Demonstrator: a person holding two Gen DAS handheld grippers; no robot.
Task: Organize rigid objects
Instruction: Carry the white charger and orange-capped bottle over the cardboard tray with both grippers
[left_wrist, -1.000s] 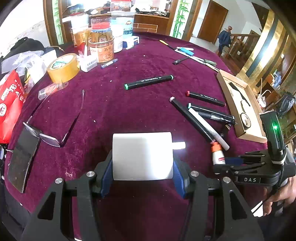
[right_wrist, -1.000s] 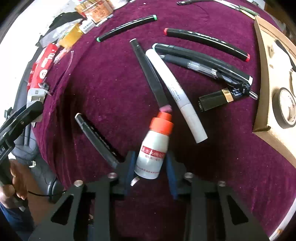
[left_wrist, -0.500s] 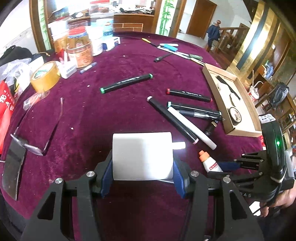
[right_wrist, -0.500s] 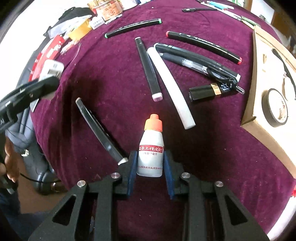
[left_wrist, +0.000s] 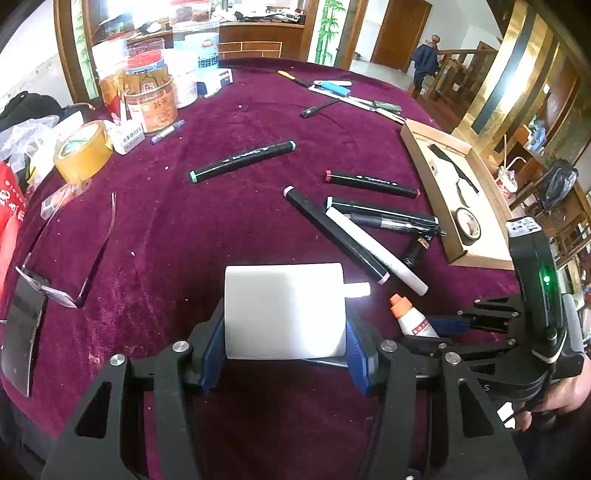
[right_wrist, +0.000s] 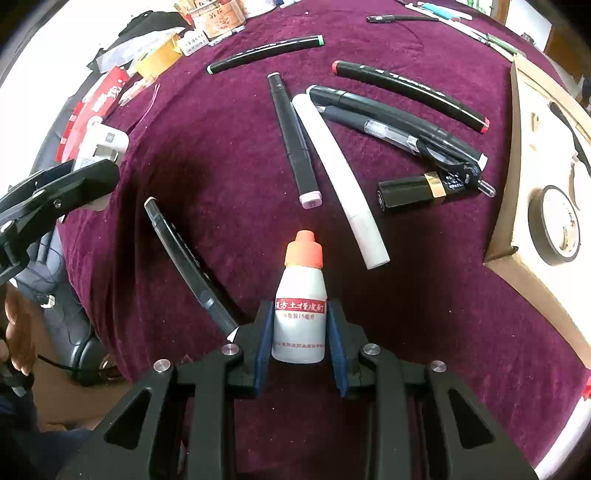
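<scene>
Lifted bottle (right_wrist: 300, 314) (orange cap) clamped in right hand-held gripper (right_wrist: 300, 341)

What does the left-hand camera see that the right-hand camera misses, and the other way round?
Only the left wrist view shows the eyeglasses and the room beyond the table. Only the right wrist view shows the black marker lying near the table's edge. Both show the left gripper clamping a white block, the right gripper clamping the orange-capped bottle, and the wooden tray.
</scene>
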